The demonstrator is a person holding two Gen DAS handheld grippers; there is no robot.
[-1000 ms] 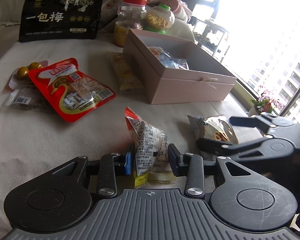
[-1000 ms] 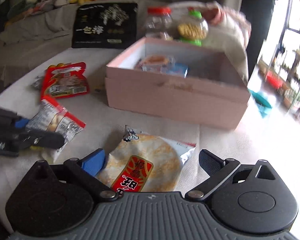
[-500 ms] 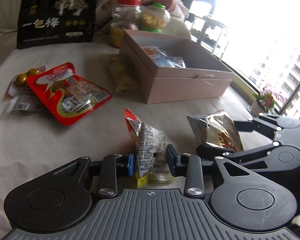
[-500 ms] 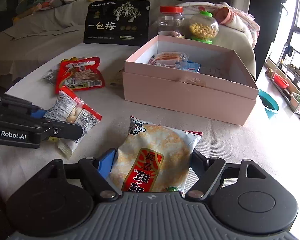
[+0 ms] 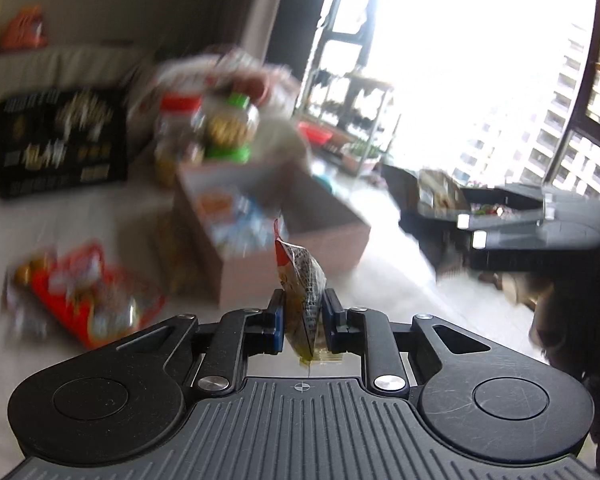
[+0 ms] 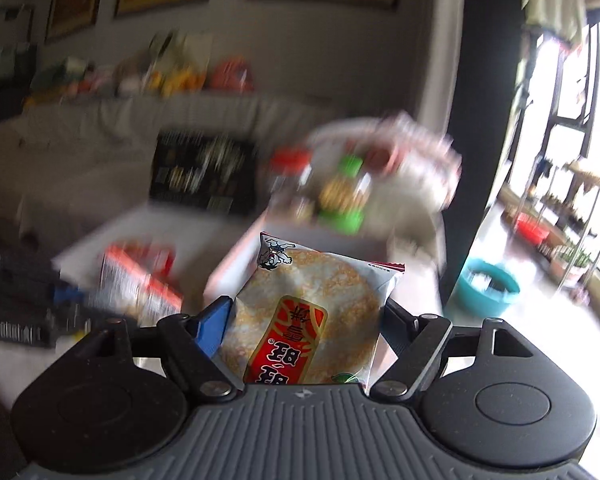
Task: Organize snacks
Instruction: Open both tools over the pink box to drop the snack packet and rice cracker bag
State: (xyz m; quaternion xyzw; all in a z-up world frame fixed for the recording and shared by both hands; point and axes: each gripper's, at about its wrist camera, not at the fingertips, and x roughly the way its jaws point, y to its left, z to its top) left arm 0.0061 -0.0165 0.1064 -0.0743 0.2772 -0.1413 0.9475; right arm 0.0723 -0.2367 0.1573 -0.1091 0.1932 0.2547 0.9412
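Observation:
My left gripper [image 5: 303, 322] is shut on a small clear snack packet with a red top [image 5: 300, 280] and holds it upright in the air, short of the pink box [image 5: 260, 256]. My right gripper [image 6: 306, 320] is shut on a rice cracker packet [image 6: 312, 312] and holds it lifted in front of the pink box [image 6: 236, 264]. The right gripper also shows at the right of the left wrist view [image 5: 432, 208]. The left gripper and its packet [image 6: 136, 288] show at the left of the right wrist view. Both views are blurred by motion.
A red snack pouch [image 5: 96, 288] lies on the cloth to the left of the box. A black bag [image 5: 60, 140] and two jars [image 5: 204, 132] stand behind the box. A teal basin [image 6: 488, 288] sits on the floor to the right.
Both grippers have closed on their packets and lifted them off the cloth. Both cameras now tilt up and sit nearer the pink box.

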